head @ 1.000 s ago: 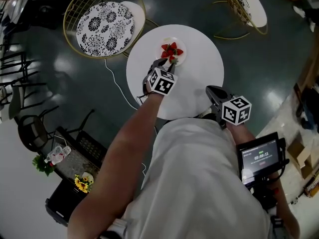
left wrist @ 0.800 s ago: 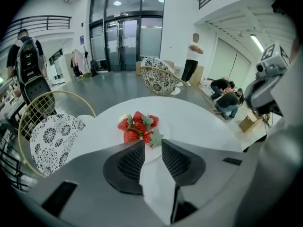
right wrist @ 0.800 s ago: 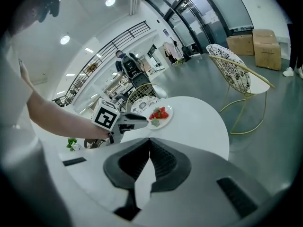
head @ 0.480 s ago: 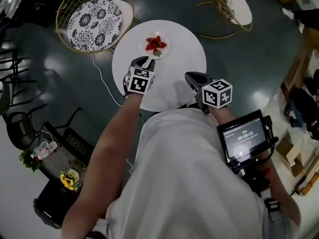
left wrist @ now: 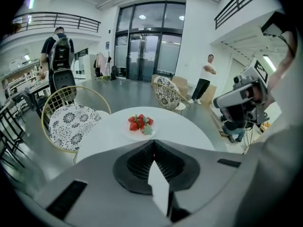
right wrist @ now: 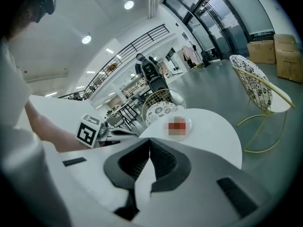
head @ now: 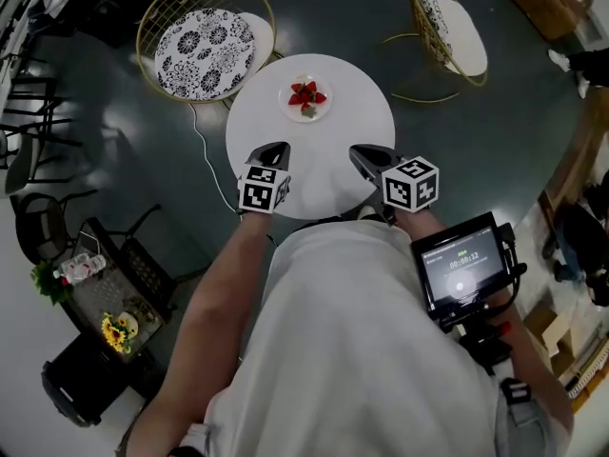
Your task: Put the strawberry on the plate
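Left gripper point(head: 275, 148) has withdrawn to the table point(head: 347, 127) edge, clear of the plate point(head: 324, 112).

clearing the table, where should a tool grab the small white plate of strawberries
Probably by its thin near rim, coming low from the person's side: the small white plate lies flat, red strawberries heaped mid-plate, leaving that edge bare.

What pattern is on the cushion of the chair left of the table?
The cushion has a black-and-white floral print; head view shows it best.
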`<action>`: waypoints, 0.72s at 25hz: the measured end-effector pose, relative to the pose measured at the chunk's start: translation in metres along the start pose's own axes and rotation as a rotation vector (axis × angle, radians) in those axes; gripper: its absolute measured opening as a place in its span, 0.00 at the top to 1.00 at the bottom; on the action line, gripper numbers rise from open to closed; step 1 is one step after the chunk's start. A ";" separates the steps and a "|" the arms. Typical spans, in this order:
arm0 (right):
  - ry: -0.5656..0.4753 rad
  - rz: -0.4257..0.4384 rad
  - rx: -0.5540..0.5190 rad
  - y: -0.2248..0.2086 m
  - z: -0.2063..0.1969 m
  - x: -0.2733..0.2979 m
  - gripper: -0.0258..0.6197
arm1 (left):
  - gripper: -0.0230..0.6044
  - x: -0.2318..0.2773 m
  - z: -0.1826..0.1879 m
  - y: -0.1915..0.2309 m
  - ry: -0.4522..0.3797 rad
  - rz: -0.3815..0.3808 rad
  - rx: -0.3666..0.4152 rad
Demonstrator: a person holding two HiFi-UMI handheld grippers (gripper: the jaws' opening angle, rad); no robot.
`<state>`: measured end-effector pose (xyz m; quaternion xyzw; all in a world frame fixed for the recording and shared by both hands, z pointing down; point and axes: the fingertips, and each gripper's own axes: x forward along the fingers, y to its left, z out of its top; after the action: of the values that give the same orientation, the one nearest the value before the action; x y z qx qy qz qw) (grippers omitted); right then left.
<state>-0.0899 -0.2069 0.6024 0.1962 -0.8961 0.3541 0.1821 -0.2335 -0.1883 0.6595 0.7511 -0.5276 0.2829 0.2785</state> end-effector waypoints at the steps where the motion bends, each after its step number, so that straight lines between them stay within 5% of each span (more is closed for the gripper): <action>1: 0.000 0.009 -0.007 0.003 0.000 -0.001 0.95 | 0.95 -0.006 -0.003 -0.004 -0.009 0.001 -0.015; 18: -0.027 0.113 -0.119 0.040 0.013 -0.019 0.95 | 0.95 -0.089 0.012 -0.047 -0.233 0.060 -0.122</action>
<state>-0.0949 -0.1845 0.5621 0.1388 -0.9275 0.3073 0.1613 -0.2123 -0.1271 0.5821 0.7444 -0.5948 0.1694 0.2519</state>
